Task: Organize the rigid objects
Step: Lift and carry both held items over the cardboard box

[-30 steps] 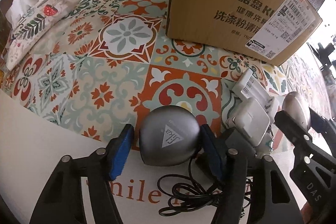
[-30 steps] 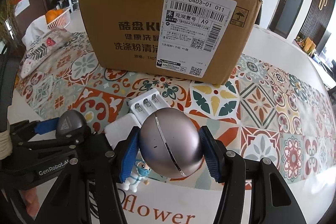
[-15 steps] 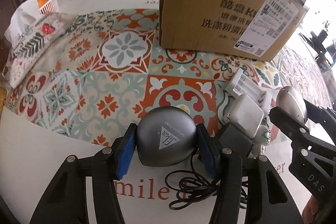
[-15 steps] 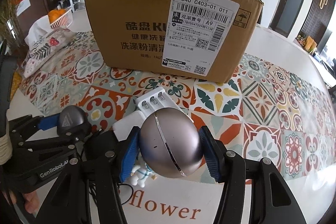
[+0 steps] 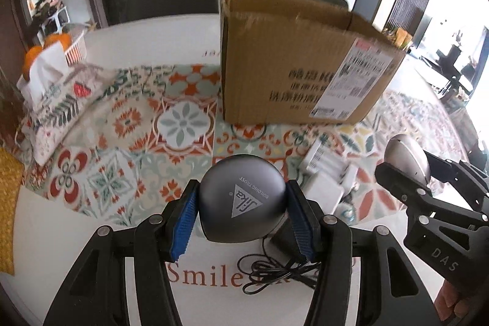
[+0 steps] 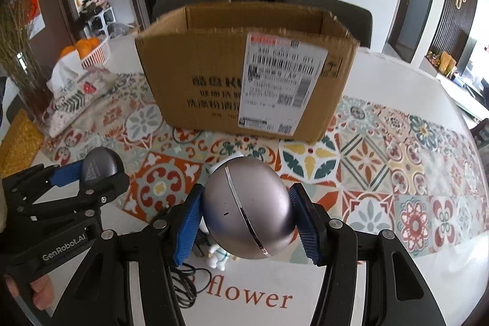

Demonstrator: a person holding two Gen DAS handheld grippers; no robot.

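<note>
My left gripper (image 5: 241, 216) is shut on a dark grey rounded Sika case (image 5: 243, 200) and holds it above the table. It also shows in the right wrist view (image 6: 101, 165). My right gripper (image 6: 246, 214) is shut on a silver egg-shaped case (image 6: 247, 206) with a chrome seam, lifted too; it shows in the left wrist view (image 5: 406, 156). An open cardboard box (image 6: 244, 81) stands behind on the patterned cloth (image 6: 382, 167). White chargers (image 5: 324, 176), a black cable (image 5: 275, 271) and a small astronaut figure (image 6: 218, 257) lie below.
A tissue pouch (image 5: 58, 109) and a white basket of oranges (image 5: 61, 46) sit at the far left. A yellow mat (image 6: 18, 139) lies at the left edge. Chairs stand behind the table.
Both grippers have risen with their cases, so the box's open top now shows. The left gripper closed on the grey case a second ago.
</note>
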